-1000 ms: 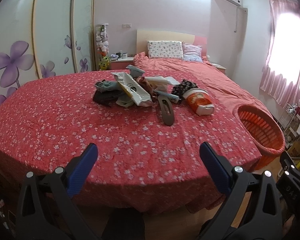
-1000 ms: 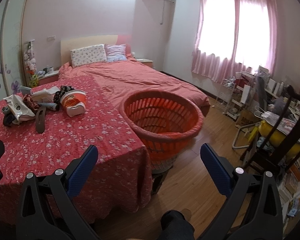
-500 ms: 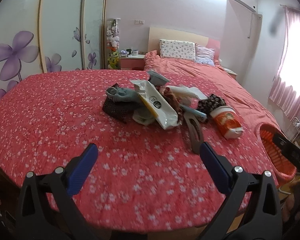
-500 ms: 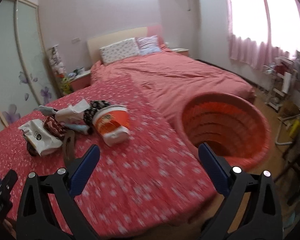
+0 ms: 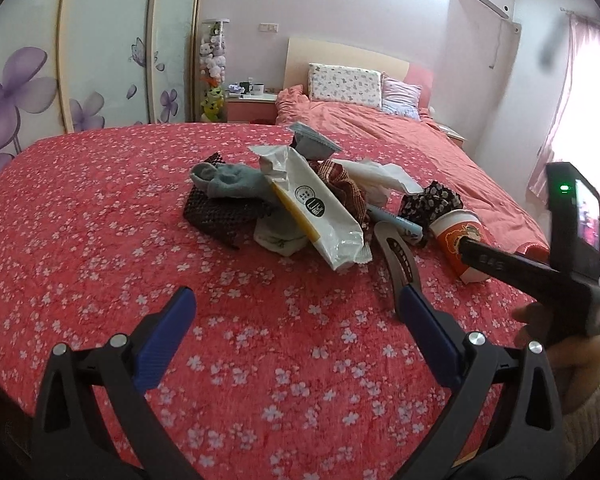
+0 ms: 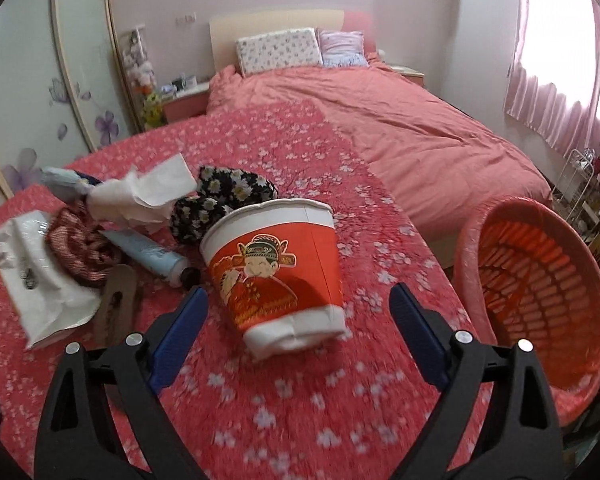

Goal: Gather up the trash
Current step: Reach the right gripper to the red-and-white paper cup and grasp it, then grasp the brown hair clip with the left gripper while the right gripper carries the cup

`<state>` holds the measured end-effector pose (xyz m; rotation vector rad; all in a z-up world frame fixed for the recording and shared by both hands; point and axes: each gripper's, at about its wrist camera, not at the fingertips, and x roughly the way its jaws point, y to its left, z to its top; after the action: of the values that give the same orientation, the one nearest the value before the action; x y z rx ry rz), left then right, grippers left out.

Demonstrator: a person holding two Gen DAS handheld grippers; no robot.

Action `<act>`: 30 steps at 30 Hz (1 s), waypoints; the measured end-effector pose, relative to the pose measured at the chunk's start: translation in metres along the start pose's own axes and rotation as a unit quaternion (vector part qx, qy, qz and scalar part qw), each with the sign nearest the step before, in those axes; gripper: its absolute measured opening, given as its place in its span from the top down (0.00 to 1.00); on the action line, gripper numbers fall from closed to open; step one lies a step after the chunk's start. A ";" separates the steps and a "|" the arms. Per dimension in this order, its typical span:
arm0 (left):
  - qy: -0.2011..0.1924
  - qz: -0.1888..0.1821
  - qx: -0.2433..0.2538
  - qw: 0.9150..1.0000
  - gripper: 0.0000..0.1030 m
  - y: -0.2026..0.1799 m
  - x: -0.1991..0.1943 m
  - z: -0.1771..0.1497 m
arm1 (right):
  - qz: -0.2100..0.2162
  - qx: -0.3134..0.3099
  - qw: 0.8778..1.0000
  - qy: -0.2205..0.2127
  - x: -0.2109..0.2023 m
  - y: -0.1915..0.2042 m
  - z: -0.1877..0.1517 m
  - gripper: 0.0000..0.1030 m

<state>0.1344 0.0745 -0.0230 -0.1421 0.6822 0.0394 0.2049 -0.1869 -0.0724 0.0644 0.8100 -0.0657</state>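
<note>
Both wrist views downward, cup point(image 6: 276, 264) shared

Two hand-held grippers are in play: the left hand-held gripper point(image 5: 296, 312) and the right hand-held gripper point(image 6: 298, 308), each with two blue-padded fingers. Ahead of them on the one flowered desk point(image 5: 100, 240) lies a single heap of things: one red paper cup point(image 6: 276, 268) on its side, one white plastic wrapper point(image 5: 316, 208), one pale blue tube point(image 6: 148, 254), one grey-blue sock point(image 5: 228, 182), one crumpled white tissue point(image 6: 140, 196), one dark flowered cloth point(image 6: 220, 196), one red checked cloth point(image 6: 82, 248), one dark net piece point(image 5: 216, 216) and one brown shoe insole point(image 5: 398, 256). To the right of the right hand-held gripper stands one orange basket point(image 6: 540, 280). Beyond the heap, one bed point(image 6: 420, 136) carries two pillows point(image 6: 280, 50).
</note>
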 end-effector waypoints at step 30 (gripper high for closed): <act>0.068 -0.038 0.076 0.994 0.31 -0.091 0.070 0.012 | 0.011 0.055 0.998 0.002 -0.033 -0.068 -0.026 0.29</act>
<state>0.2042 -0.0143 -0.0471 -0.0239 0.8117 -0.0956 0.1577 -0.2511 -0.0684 0.1774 0.8098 -0.0888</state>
